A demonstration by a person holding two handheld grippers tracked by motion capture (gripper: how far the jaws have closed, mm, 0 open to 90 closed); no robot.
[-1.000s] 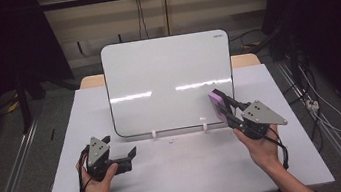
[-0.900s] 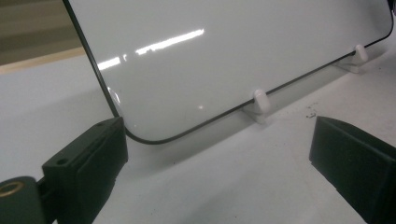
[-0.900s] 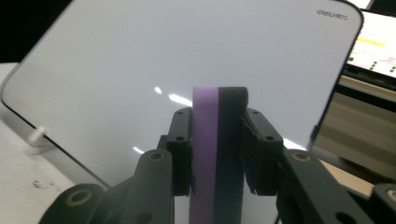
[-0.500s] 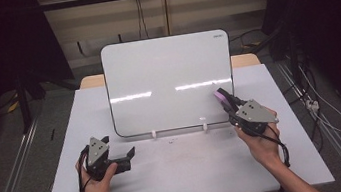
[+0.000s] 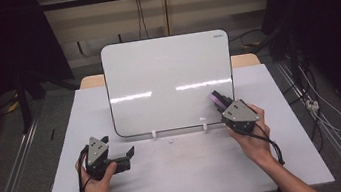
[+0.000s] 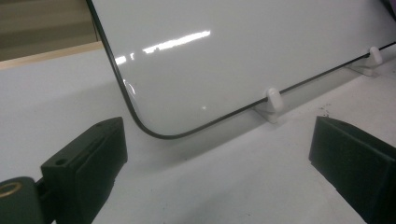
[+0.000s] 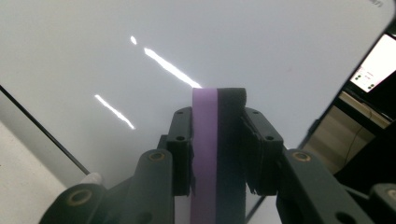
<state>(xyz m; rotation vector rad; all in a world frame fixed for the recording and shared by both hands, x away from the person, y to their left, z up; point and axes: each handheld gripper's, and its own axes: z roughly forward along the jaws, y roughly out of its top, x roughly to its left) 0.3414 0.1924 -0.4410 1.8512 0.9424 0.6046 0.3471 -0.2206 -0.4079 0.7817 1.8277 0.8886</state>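
High view: right gripper (image 5: pixel 221 105) pinches an eraser (image 5: pixel 218 99) at the whiteboard's (image 5: pixel 169 83) lower right. Left gripper view: jaws spread, idle near the board's corner. Right gripper view: keep the eraser (image 7: pixel 217 149) flat, pressing lightly.

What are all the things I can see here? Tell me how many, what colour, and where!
whiteboard: one, white with a dark edge, standing propped at the back of the table
white pegs: two, white, holding the whiteboard's bottom edge
eraser: one, purple and black, between the right gripper's fingers, near the whiteboard's lower right corner
table: one, white top
left gripper: one, black, open, low over the table at the front left
right gripper: one, black, shut on the eraser
hands: two, each holding a gripper
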